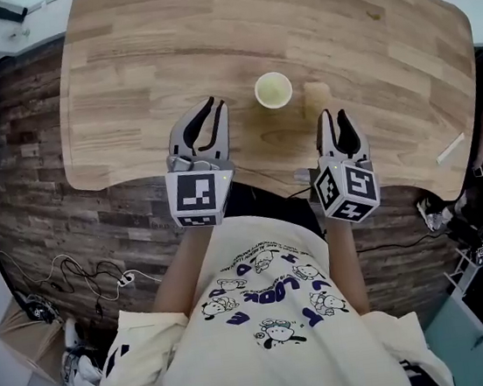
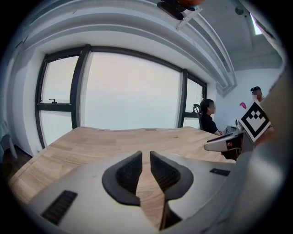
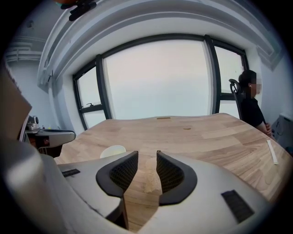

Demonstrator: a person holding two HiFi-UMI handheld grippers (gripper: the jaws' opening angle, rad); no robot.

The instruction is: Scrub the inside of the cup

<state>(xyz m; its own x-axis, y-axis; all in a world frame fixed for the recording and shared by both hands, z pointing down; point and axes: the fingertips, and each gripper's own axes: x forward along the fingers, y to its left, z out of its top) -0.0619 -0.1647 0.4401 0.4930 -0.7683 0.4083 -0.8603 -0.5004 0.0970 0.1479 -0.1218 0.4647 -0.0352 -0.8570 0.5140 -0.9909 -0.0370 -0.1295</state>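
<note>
Wooden table (image 1: 144, 59): light grain, curved near edge, seen from above. Cup (image 1: 273, 90): pale, round, upright on the table, just beyond the tips of both grippers and nearer the right one; inside pale yellow-green, contents not discernible. Sponge (image 1: 316, 98): tan block lying on the table just right of the cup, apart from it, directly ahead of the right gripper. Left gripper (image 1: 215, 105): low over the table near its front edge, jaws parted by a narrow slit, only bare wood showing between them, holding nothing. Right gripper (image 1: 334, 115): jaws standing wider apart, the sponge showing in the gap at their tips, pads not pressing on it; whether a tip touches it cannot be told. White strip (image 1: 450, 149): thin, flat, lying near the table's right edge, well apart from the cup. Seated person (image 3: 249, 103): dark top, at the table's far right side, before a large window (image 3: 160, 77).
</note>
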